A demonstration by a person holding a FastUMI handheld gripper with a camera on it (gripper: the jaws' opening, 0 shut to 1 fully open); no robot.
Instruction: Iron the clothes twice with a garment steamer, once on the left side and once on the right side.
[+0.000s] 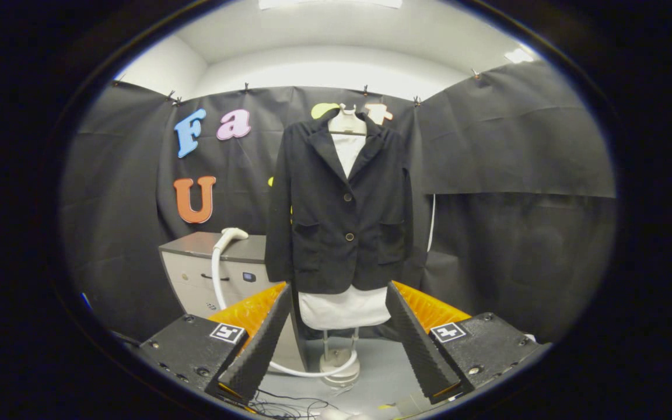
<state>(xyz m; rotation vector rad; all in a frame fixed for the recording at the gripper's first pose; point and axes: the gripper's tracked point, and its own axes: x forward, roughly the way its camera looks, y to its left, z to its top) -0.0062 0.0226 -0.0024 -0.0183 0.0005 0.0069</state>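
Fingers spread apart and empty before the jacket, steamer head resting on a cabinet.

Buttoned dark jacket hanging upright

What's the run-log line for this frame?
phase: start, steamer not yet picked up | gripper: jaws open, holding nothing | steamer head: resting on cabinet | jacket: hanging on stand beyond the jaws
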